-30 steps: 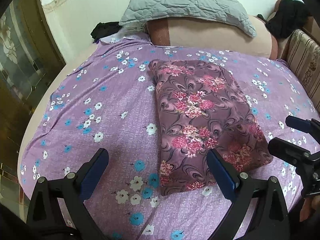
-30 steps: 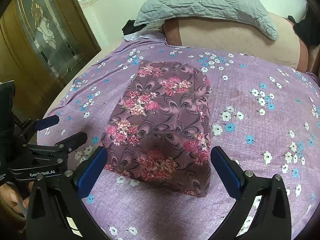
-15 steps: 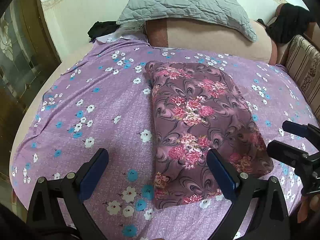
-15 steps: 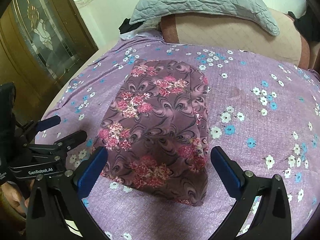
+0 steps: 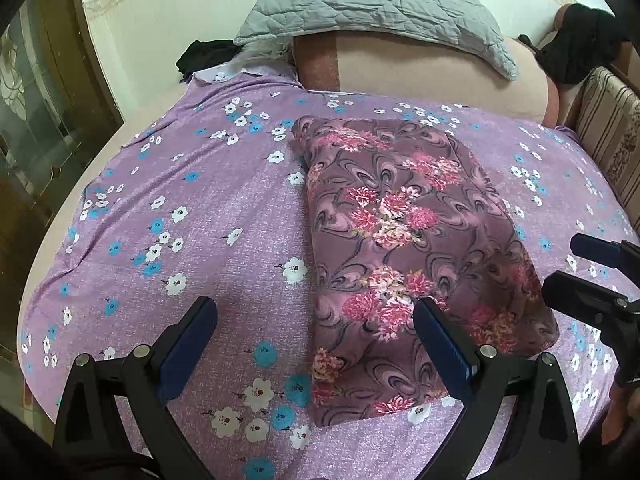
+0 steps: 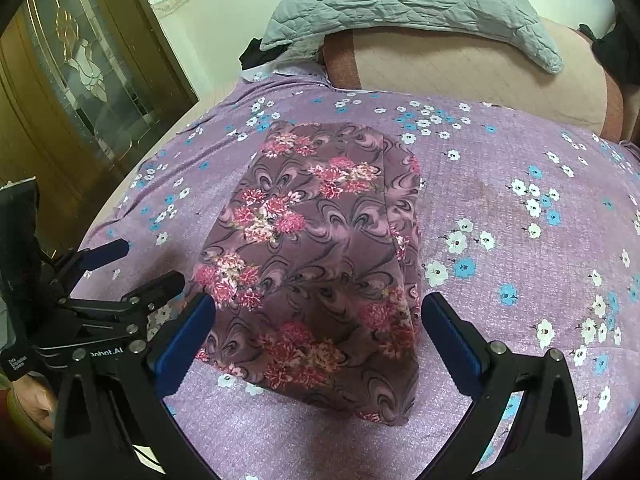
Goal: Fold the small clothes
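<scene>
A folded mauve garment with pink flowers (image 5: pixel 404 248) lies flat on the purple flowered bedsheet (image 5: pixel 192 208); it also shows in the right wrist view (image 6: pixel 320 256). My left gripper (image 5: pixel 316 320) is open and empty, above the garment's near left corner. My right gripper (image 6: pixel 318 316) is open and empty, above the garment's near edge. Each gripper shows in the other's view: the right gripper at the right edge (image 5: pixel 588 276), the left gripper at the left edge (image 6: pixel 132 268).
A grey quilted pillow (image 5: pixel 372 4) lies on a peach bolster (image 5: pixel 432 76) at the head of the bed. Dark clothes (image 5: pixel 206 54) lie at the back left. A wooden glass-paned door (image 6: pixel 76 92) stands left. A striped bed frame (image 5: pixel 608 128) is at the right.
Both grippers have drawn back towards the near bed edge and risen slightly, so the garment sits farther off. Both stay open. The garment has not moved.
</scene>
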Demonstrator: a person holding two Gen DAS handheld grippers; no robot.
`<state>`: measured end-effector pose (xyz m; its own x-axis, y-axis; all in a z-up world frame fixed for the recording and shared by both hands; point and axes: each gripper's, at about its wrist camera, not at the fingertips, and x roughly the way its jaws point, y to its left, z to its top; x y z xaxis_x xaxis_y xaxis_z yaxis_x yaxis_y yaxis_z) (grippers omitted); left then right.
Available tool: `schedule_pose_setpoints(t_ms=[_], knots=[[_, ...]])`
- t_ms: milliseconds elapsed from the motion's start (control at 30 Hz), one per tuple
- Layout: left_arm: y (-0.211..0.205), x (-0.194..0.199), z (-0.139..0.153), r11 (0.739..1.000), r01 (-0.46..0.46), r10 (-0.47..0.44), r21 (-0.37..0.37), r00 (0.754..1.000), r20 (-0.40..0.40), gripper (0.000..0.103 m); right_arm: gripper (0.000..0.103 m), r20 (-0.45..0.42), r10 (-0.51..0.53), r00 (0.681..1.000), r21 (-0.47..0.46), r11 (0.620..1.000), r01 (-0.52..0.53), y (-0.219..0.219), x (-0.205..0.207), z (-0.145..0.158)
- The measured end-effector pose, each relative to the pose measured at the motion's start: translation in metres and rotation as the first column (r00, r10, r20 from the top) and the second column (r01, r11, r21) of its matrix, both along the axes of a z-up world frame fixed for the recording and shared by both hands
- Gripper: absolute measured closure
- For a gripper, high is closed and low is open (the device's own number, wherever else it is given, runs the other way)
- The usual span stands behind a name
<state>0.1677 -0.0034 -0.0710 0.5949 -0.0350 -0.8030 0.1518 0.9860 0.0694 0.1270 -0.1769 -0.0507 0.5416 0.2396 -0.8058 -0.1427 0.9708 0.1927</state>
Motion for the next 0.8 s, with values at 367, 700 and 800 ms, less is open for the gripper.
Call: schedule_pose_setpoints(t_ms=[367, 700, 800], knots=[[0.0004, -0.0012, 0.0046, 1.000, 0.003, -0.003, -0.011, 1.000, 0.014, 0.004, 0.000, 0.004, 0.000, 1.000, 0.000, 1.000, 0.000, -0.0002, 0.0000, 0.0006], [-0.0016, -0.0038, 0.0086, 1.000, 0.015, -0.014, -0.016, 1.000, 0.025, 0.004, 0.000, 0.007, 0.006, 1.000, -0.003, 1.000, -0.006, 0.0005, 0.0009, 0.0014], [-0.0014, -0.0036, 0.0084, 1.000, 0.014, -0.014, -0.017, 1.000, 0.024, 0.004, 0.000, 0.010, 0.009, 1.000, -0.003, 1.000, -0.009, 0.0009, 0.0011, 0.0015]])
